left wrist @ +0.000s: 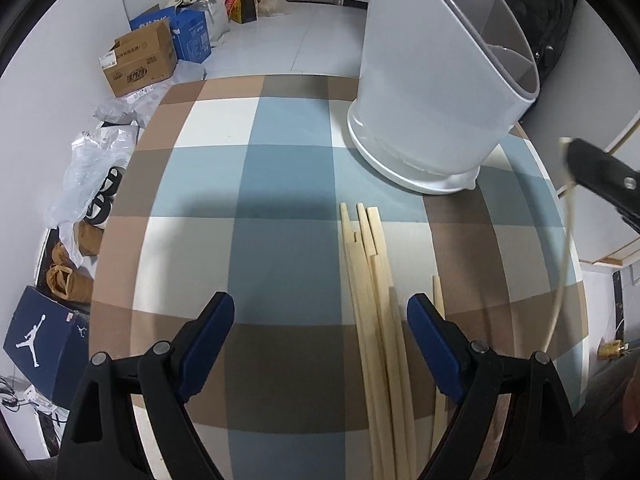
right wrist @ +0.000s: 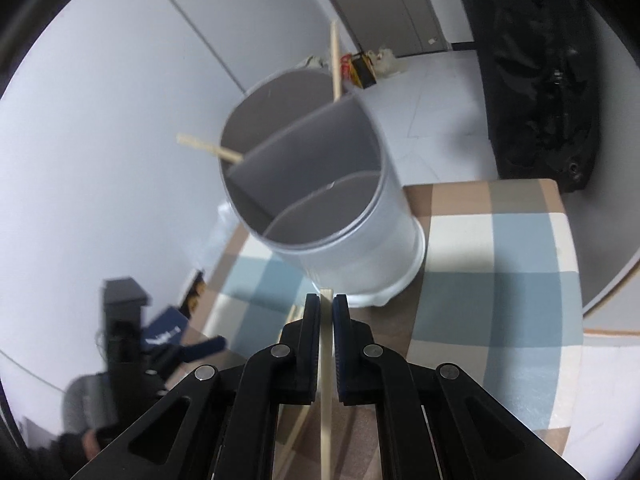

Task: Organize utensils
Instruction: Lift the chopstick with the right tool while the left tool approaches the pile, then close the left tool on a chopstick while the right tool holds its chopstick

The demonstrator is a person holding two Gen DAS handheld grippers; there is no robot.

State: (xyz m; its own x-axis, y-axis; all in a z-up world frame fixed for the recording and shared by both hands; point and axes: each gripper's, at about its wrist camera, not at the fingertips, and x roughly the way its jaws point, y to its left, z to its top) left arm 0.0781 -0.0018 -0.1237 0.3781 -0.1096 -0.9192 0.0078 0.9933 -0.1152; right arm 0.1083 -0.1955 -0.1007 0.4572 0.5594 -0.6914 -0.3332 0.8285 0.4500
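Chopstick point(right wrist: 325, 384) pinched tight in the right gripper point(right wrist: 326, 300), angled toward the divided holder point(right wrist: 360, 240) beyond, where 2 sticks already lean, while the left gripper point(left wrist: 320, 308) hangs spread over the bundle point(left wrist: 376, 320) on the tabletop point(left wrist: 280, 184), seemingly lining up another.

The tablecloth point(left wrist: 288, 184) is a check of pale blue, tan, brown and cream squares. At two o'clock on it the utensil holder point(left wrist: 420, 92) is pale grey, with darker grey dividers point(right wrist: 304, 140) inside. The chopsticks point(left wrist: 372, 280) are light, cream-coloured wood. Both grippers, left point(left wrist: 320, 316) and right point(right wrist: 326, 304), are black with dark blue pads point(left wrist: 208, 344).
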